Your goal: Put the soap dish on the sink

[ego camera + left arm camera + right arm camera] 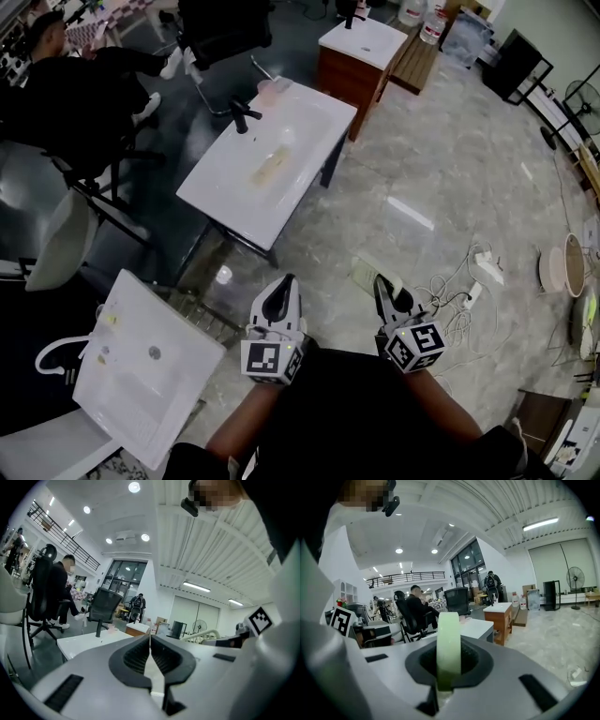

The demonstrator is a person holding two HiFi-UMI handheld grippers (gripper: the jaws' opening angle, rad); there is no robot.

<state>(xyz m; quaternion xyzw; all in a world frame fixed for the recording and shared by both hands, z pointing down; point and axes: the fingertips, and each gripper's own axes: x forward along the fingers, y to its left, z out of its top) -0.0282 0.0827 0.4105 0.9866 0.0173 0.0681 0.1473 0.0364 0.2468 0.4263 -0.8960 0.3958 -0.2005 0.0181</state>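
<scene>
Over floor (pixel 450 169) | left gripper (pixel 284 281) jaws together | right gripper (pixel 382 281) clamped on green soap dish (pixel 448 644)

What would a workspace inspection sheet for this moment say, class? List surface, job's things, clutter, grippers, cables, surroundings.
Surface: white rectangular ceramic sink, black faucet at its far edge.
Job's things: pale green soap dish, edge-on in the right gripper.
Clutter: beige object in the sink; pink object at its far corner.
Grippers: left gripper shut, empty; right gripper shut on the soap dish.
Cables: white power strip and cords on the floor.
Surroundings: seated person, wooden cabinet, second white sink.
</scene>
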